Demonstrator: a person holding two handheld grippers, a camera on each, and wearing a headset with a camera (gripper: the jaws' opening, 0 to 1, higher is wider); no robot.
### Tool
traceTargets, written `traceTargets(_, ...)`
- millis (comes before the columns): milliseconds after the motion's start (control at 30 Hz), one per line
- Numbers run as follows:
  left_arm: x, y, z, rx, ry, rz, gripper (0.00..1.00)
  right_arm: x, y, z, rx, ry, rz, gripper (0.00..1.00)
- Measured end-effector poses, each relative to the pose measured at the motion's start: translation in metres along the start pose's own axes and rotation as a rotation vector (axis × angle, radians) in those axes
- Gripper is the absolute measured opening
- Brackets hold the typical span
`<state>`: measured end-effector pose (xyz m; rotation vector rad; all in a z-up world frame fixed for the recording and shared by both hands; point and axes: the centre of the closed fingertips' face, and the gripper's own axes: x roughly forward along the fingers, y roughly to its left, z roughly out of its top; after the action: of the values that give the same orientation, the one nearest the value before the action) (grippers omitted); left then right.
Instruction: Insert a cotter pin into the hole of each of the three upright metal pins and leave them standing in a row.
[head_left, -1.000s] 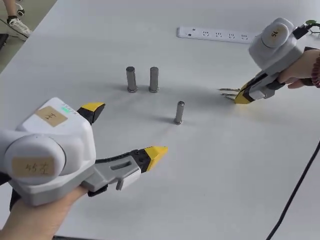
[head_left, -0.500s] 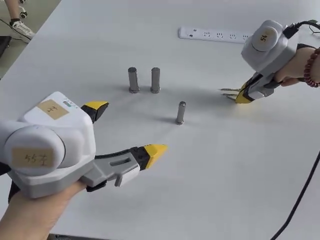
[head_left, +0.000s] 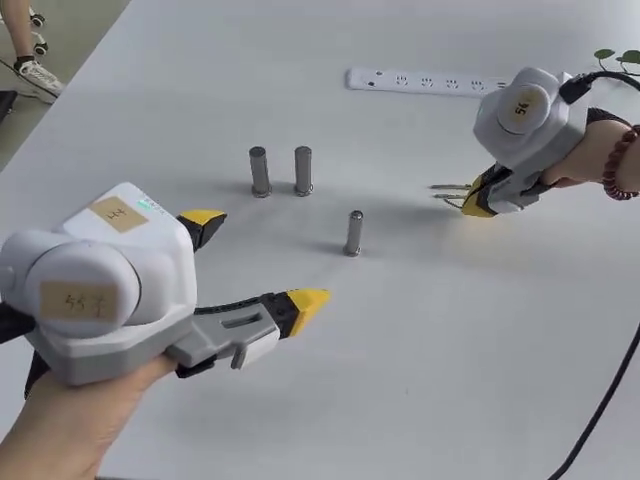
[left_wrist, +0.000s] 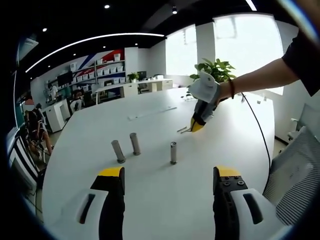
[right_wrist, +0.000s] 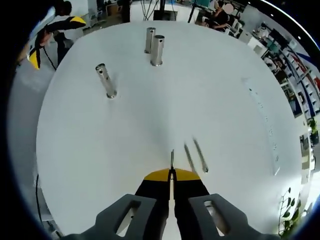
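Three upright metal pins stand on the white table: two side by side (head_left: 259, 171) (head_left: 303, 170) and a thinner one (head_left: 354, 232) nearer me. My right gripper (head_left: 472, 207) is at the right, tips down at the table, shut on a thin cotter pin (right_wrist: 172, 158) that pokes out between its jaws. Two more cotter pins (right_wrist: 189, 157) (right_wrist: 200, 155) lie just right of that tip, also seen as loose cotter pins (head_left: 448, 190). My left gripper (head_left: 255, 262) hovers open at the lower left, its jaws (left_wrist: 170, 172) wide apart and facing the metal pins (left_wrist: 173, 152).
A white power strip (head_left: 420, 80) lies at the far side of the table. A black cable (head_left: 598, 405) runs down the right edge. A potted plant (left_wrist: 215, 67) stands behind the right hand. The table's left edge drops to the floor.
The right gripper has tipped more upright over the cotter pins and stays shut there. The left gripper has barely moved. The head camera has shifted slightly.
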<state>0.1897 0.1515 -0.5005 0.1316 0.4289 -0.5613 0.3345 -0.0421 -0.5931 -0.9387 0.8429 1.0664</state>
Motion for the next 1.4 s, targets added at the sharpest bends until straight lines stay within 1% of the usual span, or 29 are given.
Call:
traceTargets(100, 0.002, -0.002, 0.001, -0.002, 0.002, -0.01, 0.67, -0.006, 0.01, 0.009, -0.019, -0.027, -0.016, 0.0)
traceTargets(167, 0.004, -0.003, 0.003, -0.001, 0.002, -0.02, 0.65, -0.01, 0.016, 0.015, -0.047, -0.041, -0.031, 0.0)
traceTargets(200, 0.005, -0.003, 0.004, -0.004, -0.001, -0.024, 0.64, -0.013, 0.019, 0.019, -0.057, -0.056, -0.038, 0.0)
traceTargets(233, 0.006, -0.004, 0.005, -0.009, -0.003, -0.028, 0.63, -0.014, 0.023, 0.022, -0.058, -0.065, -0.036, 0.0)
traceTargets(367, 0.009, -0.005, 0.011, -0.024, -0.026, -0.04, 0.56, -0.025, 0.04, 0.042, -0.074, -0.14, -0.037, 0.0)
traceTargets(400, 0.009, -0.005, 0.012, -0.024, -0.03, -0.041, 0.54, -0.027, 0.043, 0.045, -0.082, -0.151, -0.036, 0.0)
traceTargets(433, 0.01, -0.005, 0.014, -0.022, -0.036, -0.044, 0.53, -0.024, 0.041, 0.048, -0.087, -0.167, -0.033, 0.0)
traceTargets(467, 0.011, -0.006, 0.015, -0.022, -0.037, -0.047, 0.52, -0.025, 0.043, 0.052, -0.093, -0.182, -0.037, 0.0)
traceTargets(533, 0.014, -0.008, 0.016, -0.027, -0.034, -0.062, 0.5, -0.031, 0.052, 0.062, -0.108, -0.218, -0.028, 0.0)
traceTargets(633, 0.017, -0.011, 0.016, -0.036, -0.026, -0.079, 0.47, -0.038, 0.063, 0.072, -0.133, -0.236, -0.03, 0.0)
traceTargets(700, 0.02, -0.012, 0.015, -0.044, -0.022, -0.092, 0.45, -0.042, 0.068, 0.077, -0.138, -0.249, -0.03, 0.0)
traceTargets(800, 0.023, -0.014, 0.013, -0.049, -0.004, -0.107, 0.42, -0.047, 0.078, 0.087, -0.174, -0.27, -0.03, 0.0)
traceTargets(833, 0.024, -0.016, 0.013, -0.049, 0.0, -0.116, 0.41, -0.045, 0.077, 0.088, -0.18, -0.276, -0.028, 0.0)
traceTargets(900, 0.026, -0.018, 0.012, -0.06, 0.007, -0.13, 0.39, -0.048, 0.082, 0.095, -0.193, -0.301, -0.023, 0.0)
traceTargets(933, 0.027, -0.02, 0.012, -0.069, 0.011, -0.144, 0.38, -0.05, 0.086, 0.099, -0.209, -0.315, -0.023, 0.0)
traceTargets(1033, 0.029, -0.024, 0.015, -0.092, 0.008, -0.168, 0.35, -0.053, 0.095, 0.106, -0.243, -0.334, -0.02, 0.0)
traceTargets(1067, 0.03, -0.025, 0.016, -0.101, 0.004, -0.171, 0.35, -0.055, 0.097, 0.109, -0.264, -0.345, -0.017, 0.0)
traceTargets(1100, 0.031, -0.026, 0.016, -0.112, 0.004, -0.176, 0.33, -0.057, 0.103, 0.114, -0.296, -0.367, -0.016, 0.0)
traceTargets(1133, 0.031, -0.026, 0.016, -0.116, 0.007, -0.181, 0.31, -0.058, 0.105, 0.115, -0.302, -0.371, -0.016, 0.0)
traceTargets(1233, 0.032, -0.03, 0.018, -0.161, 0.002, -0.201, 0.27, -0.06, 0.11, 0.117, -0.355, -0.374, -0.023, 0.0)
traceTargets(1333, 0.032, -0.034, 0.02, -0.225, -0.005, -0.225, 0.24, -0.062, 0.118, 0.121, -0.384, -0.385, -0.028, 0.0)
traceTargets(1400, 0.033, -0.035, 0.019, -0.253, -0.001, -0.234, 0.24, -0.064, 0.123, 0.123, -0.404, -0.386, -0.023, 0.0)
